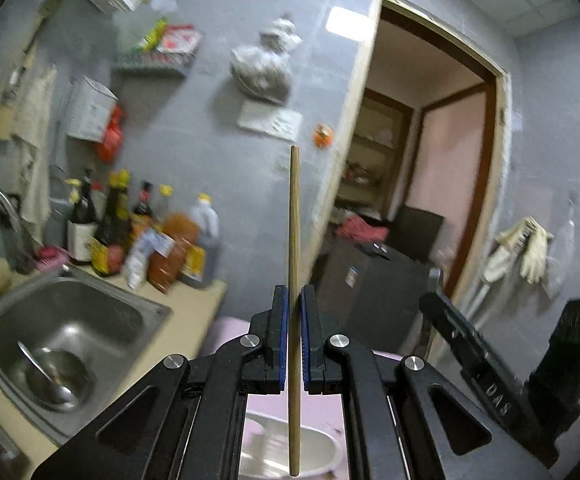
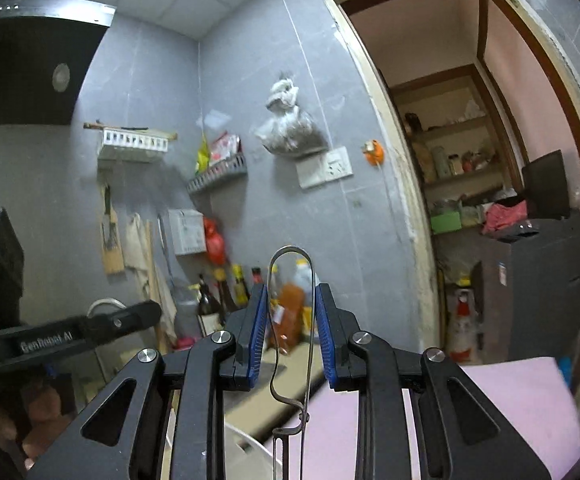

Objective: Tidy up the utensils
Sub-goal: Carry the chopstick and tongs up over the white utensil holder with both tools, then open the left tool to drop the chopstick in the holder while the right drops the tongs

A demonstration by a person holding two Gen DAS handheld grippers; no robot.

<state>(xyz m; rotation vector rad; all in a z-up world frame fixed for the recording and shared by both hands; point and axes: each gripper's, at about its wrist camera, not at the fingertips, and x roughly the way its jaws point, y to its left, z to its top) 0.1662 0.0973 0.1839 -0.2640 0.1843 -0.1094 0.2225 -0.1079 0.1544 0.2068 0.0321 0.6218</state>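
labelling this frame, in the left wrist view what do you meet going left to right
faucet → sink → bottles → chopstick held upright → doorway → gloves hanging on the wall

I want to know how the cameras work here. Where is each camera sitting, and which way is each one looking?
Left wrist: sits on the left gripper, looking along its fingers at the grey wall and doorway; a wooden chopstick is pinched upright, sink lower left, and the right gripper shows at right.
Right wrist: sits on the right gripper, facing the same wall; its jaws hold a wire-handled utensil.
Shared: the hanging plastic bag, the sauce bottles and the doorway.
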